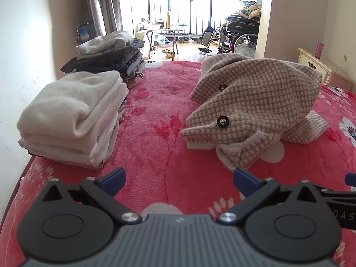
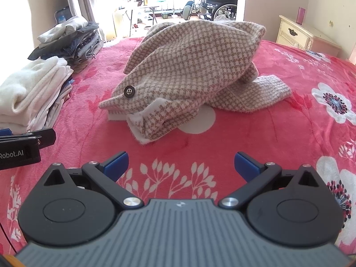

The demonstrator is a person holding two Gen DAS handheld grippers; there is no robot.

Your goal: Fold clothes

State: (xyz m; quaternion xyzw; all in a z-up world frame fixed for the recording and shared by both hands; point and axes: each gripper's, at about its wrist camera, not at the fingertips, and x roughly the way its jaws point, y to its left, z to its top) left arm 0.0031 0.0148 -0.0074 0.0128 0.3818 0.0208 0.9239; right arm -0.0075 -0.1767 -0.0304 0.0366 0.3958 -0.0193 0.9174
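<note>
Jacket: a houndstooth jacket (image 2: 191, 66) lies crumpled in a loose heap on the blanket, ahead of both sets of jaws; from the left wrist it sits ahead and to the right (image 1: 255, 102).
Buttons: two dark buttons (image 1: 221, 122) show on its near flap in the left view, one (image 2: 129, 92) in the right view.
Cuff: a sleeve end (image 2: 264, 93) sticks out flat from under the heap, on the right side.
Right gripper (image 2: 182, 163): jaws wide apart, holding nothing, blue pads (image 2: 116, 162) over bare blanket, just short of the jacket's near corner.
Left gripper (image 1: 179, 179): jaws wide apart, empty, touching nothing; the jacket's near corner lies just beyond its right pad (image 1: 244, 179). Its side also shows at the left edge of the right view.
Blanket: red floral blanket (image 2: 289, 138) under everything.
Stacks: folded white pile (image 1: 73, 120) ahead-left of the left jaws, well apart from the jacket; a darker pile (image 1: 111, 55) behind it.
Background: nightstand (image 2: 298, 34) far right, wheelchair (image 1: 238, 33) beyond the bed.
</note>
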